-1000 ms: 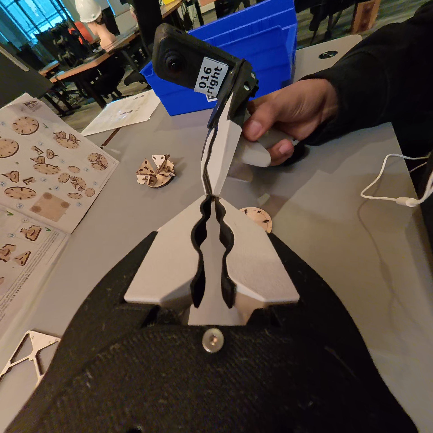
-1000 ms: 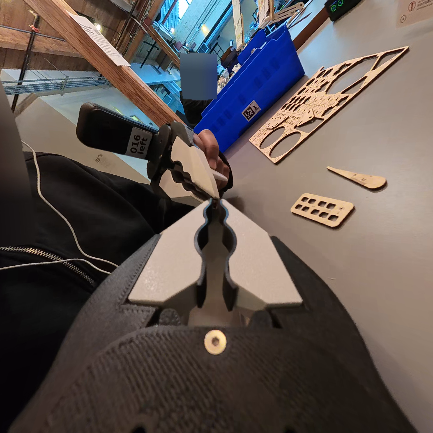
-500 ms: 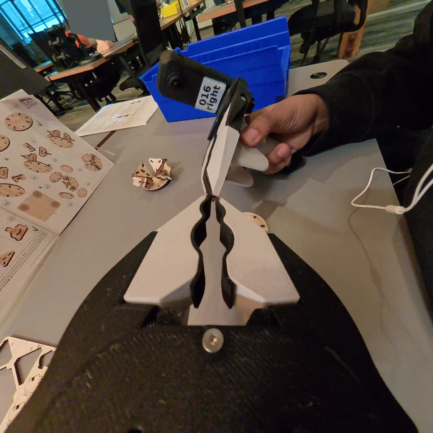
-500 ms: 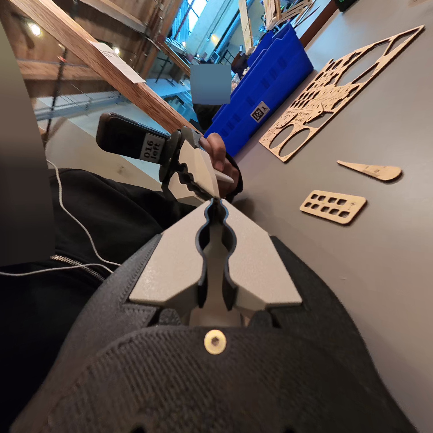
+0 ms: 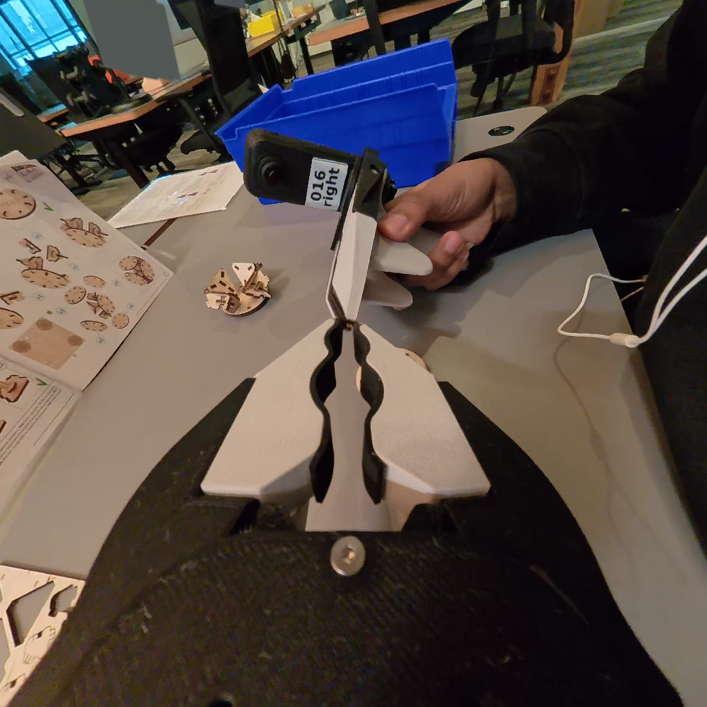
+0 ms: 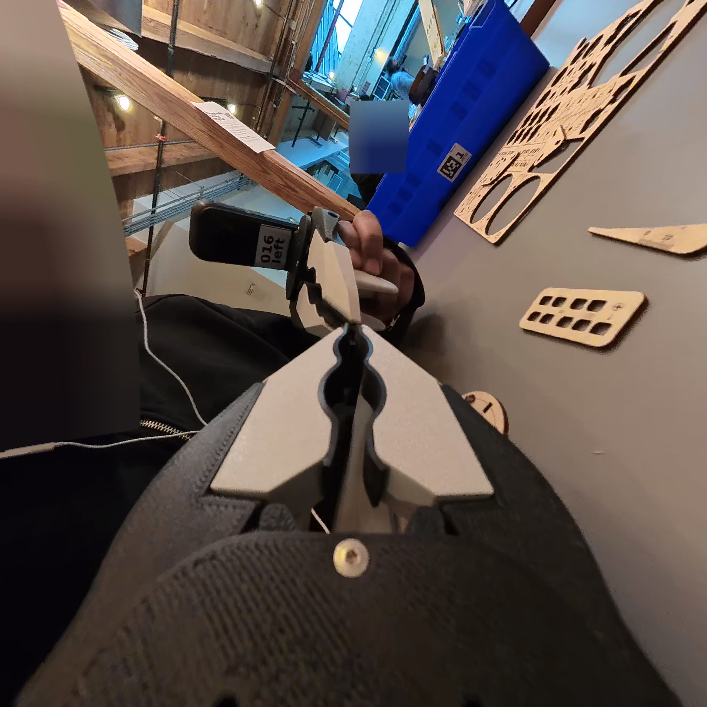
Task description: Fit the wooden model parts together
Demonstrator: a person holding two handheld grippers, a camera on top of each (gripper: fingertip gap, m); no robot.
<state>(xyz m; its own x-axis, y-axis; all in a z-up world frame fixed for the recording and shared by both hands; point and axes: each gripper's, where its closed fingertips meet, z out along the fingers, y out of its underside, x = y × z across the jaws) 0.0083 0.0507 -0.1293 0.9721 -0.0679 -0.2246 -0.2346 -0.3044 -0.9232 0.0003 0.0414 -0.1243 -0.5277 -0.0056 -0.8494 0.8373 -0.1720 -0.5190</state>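
Both grippers, left (image 5: 347, 326) and right (image 6: 351, 329), pinch shut tip-to-tip on one tiny wooden piece (image 5: 348, 325), so steady, aligned pressure seems wise.

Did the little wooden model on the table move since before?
No. The little wooden model sits just as far off the corner of the instruction sheet as before, with the blue bin behind it.

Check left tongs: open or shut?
Shut. In the left wrist view the left tongs' tips meet, pinching a tiny wooden piece.
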